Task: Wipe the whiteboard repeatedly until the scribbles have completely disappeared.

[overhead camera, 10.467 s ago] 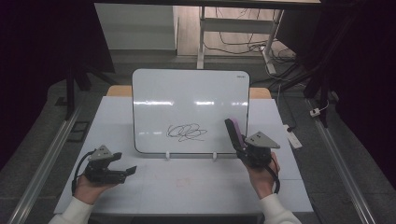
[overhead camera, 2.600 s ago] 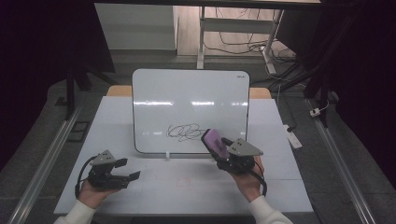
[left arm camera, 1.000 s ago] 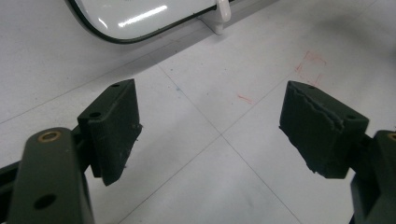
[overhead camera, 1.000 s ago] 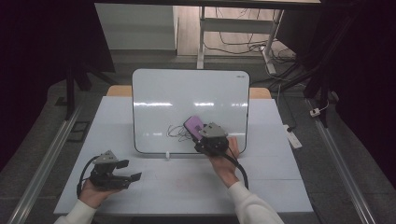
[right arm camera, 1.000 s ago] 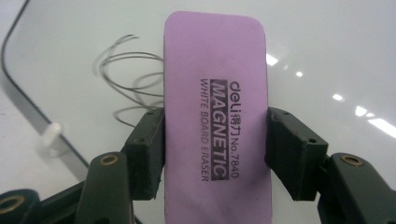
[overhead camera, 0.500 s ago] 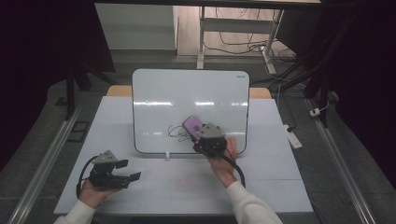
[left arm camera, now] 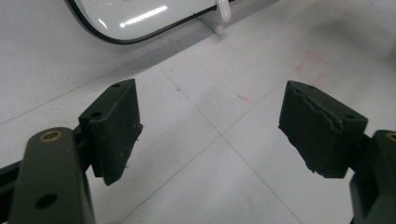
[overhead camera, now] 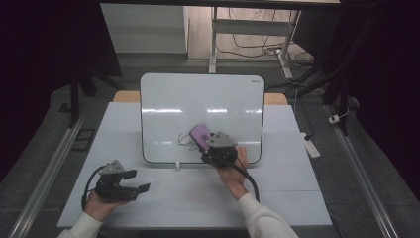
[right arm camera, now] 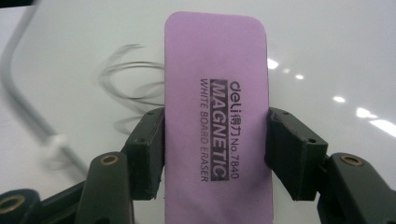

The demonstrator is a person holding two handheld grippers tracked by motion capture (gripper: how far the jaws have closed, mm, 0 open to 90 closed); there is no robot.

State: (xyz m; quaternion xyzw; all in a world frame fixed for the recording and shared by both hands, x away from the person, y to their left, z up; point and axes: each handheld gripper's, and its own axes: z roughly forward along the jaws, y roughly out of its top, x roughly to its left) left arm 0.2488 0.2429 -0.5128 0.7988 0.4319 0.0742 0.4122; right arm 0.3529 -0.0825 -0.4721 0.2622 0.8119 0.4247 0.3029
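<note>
Carried up from the tabletop's (overhead camera: 297, 198) near edge, the right tool (overhead camera: 210, 144) now holds the purple eraser (right arm camera: 215, 116) clamped by its long sides between both jaws, over the scribble (right arm camera: 128, 77) low on the upright whiteboard (overhead camera: 198, 99), apparently positioned for wiping. Its label faces away from the board. Left tool (left arm camera: 219, 135) rests gaping and empty low over the tabletop, well apart.

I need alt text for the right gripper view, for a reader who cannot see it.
The right gripper clamps a purple whiteboard eraser between its two black jaws. The eraser lies against a whiteboard, beside a thin looping scribble.
</note>
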